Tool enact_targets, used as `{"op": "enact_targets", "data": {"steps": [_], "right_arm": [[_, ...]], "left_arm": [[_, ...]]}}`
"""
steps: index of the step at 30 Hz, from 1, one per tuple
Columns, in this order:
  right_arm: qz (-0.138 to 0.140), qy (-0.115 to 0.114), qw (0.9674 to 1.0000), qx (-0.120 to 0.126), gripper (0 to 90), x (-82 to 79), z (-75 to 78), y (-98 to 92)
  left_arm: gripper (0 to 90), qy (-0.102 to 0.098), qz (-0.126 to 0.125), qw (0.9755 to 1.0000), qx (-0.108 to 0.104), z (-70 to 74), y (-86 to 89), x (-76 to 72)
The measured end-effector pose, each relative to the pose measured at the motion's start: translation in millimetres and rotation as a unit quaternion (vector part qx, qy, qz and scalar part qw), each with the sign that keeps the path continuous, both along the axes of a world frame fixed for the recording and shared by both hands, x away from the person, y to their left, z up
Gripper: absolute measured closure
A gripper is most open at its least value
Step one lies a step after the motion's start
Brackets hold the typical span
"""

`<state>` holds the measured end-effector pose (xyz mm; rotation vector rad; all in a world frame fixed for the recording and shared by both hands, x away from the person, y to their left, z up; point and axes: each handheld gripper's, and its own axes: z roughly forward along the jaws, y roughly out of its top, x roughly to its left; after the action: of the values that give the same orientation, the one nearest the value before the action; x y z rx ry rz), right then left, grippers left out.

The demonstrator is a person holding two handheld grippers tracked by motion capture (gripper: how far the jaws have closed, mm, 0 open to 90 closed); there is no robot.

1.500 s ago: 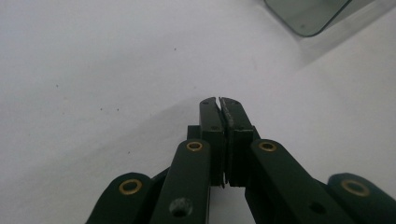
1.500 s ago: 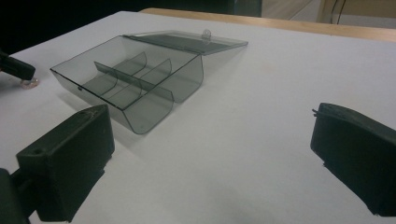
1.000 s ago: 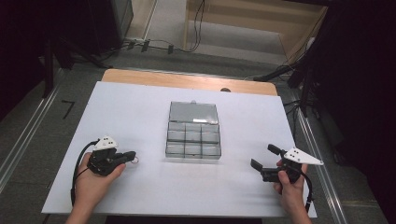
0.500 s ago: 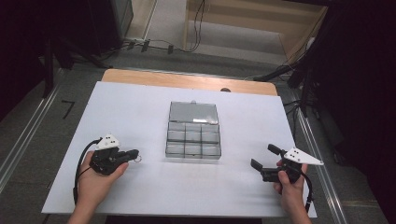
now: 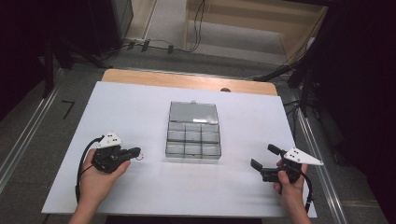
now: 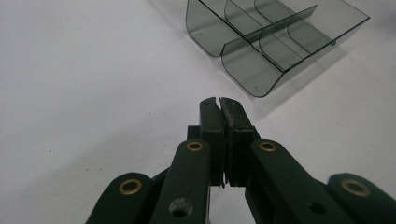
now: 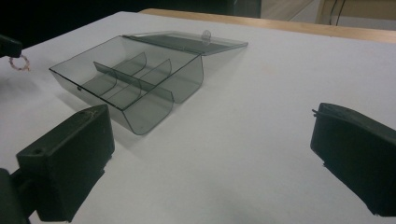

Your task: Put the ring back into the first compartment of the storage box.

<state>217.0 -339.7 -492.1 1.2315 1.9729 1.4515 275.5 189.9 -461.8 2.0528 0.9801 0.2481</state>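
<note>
The left gripper (image 5: 132,152) had crept a little toward the box (image 5: 193,135) compared with a second before, when its tip lay slightly farther from the front wall. Its jaws were pressed together, and in the high view a small pinkish ring (image 5: 139,157) hung at their tip. In the right gripper view the same ring (image 7: 21,62) showed as a twisted loop held at the jaw end, so the jaws were clamped on it.

The box stood in the middle of the table (image 5: 140,107), at about three o'clock from the left gripper, with its lid (image 5: 193,112) folded back toward twelve o'clock. Its compartments looked empty. I judged that the ring was being carried to the box and was not yet over it.

The right gripper (image 5: 265,161) had not moved from its place at about four o'clock from the box. Its jaws stood wide apart with nothing between them.
</note>
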Motion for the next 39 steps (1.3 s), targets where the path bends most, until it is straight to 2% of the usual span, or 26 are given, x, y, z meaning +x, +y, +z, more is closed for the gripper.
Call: {"op": "enact_targets", "data": {"steps": [19,39], "right_arm": [[0.0,-0.003,1.0,0.003,0.0,0.0,0.1,-0.4],[-0.001,-0.001,1.0,0.004,0.0,0.0,-0.6,-0.4]], "left_arm": [[88.8,-0.006,-0.008,0.9999,-0.002,8.5,-10.5,7.1],[88.8,-0.016,-0.022,0.9996,0.001,20.0,-24.5,21.8]]}}
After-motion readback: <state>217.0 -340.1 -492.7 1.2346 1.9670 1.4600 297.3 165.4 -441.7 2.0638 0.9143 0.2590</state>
